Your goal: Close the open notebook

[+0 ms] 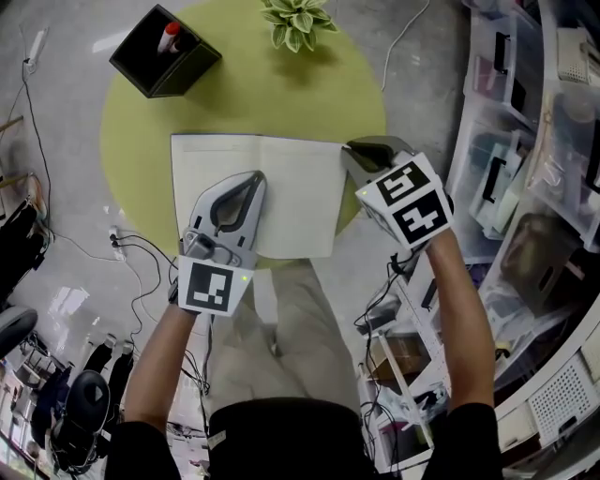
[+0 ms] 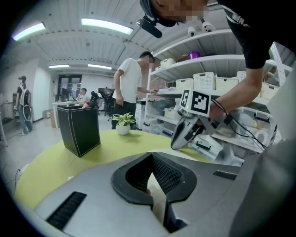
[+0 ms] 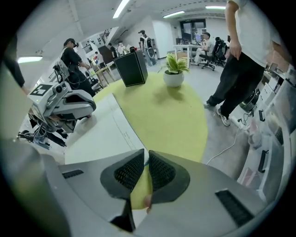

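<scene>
An open notebook with blank white pages lies flat on the round yellow-green table, near its front edge. My left gripper rests low over the left page close to the spine, its jaws together with nothing gripped; in the left gripper view only a sliver of page shows behind the pads. My right gripper points steeply down at the notebook's right edge. In the right gripper view its jaws are nearly together, with the thin edge of the notebook between the tips.
A black open box holding a red-capped item stands at the table's back left. A small potted plant sits at the back. White shelves with bins crowd the right side. Cables run over the floor. A person stands beyond the table.
</scene>
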Demonstrator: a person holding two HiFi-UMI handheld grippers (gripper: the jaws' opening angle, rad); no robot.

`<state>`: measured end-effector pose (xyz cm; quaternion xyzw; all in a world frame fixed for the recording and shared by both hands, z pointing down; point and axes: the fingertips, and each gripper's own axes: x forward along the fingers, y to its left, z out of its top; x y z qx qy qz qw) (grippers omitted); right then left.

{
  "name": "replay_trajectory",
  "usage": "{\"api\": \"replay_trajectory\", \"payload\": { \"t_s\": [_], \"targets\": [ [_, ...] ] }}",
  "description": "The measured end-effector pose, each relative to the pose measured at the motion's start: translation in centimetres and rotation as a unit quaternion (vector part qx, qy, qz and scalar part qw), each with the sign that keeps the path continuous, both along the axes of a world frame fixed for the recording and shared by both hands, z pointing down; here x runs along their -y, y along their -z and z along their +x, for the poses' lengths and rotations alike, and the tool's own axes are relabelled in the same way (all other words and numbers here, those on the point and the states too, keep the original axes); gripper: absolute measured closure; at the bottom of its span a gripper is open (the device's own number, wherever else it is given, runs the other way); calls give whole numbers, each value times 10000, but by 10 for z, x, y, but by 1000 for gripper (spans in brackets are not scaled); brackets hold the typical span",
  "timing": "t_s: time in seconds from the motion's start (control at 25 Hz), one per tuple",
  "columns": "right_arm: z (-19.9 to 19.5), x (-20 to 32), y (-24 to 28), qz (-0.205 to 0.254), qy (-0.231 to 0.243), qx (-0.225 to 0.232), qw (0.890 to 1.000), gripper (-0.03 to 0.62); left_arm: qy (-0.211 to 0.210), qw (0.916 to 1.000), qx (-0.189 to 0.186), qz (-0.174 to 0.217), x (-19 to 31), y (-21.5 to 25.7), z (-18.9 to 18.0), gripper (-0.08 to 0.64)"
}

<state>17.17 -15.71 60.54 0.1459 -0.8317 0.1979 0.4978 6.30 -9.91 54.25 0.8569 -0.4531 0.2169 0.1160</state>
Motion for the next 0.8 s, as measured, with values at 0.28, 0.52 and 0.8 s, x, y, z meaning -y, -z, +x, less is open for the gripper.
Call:
{"api": "replay_trajectory", "payload": {
  "t_s": [0.28,0.52,0.8],
  "targets": [
    [2,1,1,-196,-418,142,9988,586,-41,10000,27,67,-3,4,-4,543],
    [4,1,6,-83,-961,251,9950,588,-69,10000,-9,70,-8,9,-7,543],
    [5,-3,29,190,-1102,214,9935,588,-1,9999,-78,81,-14,14,-24,543]
  ]
}}
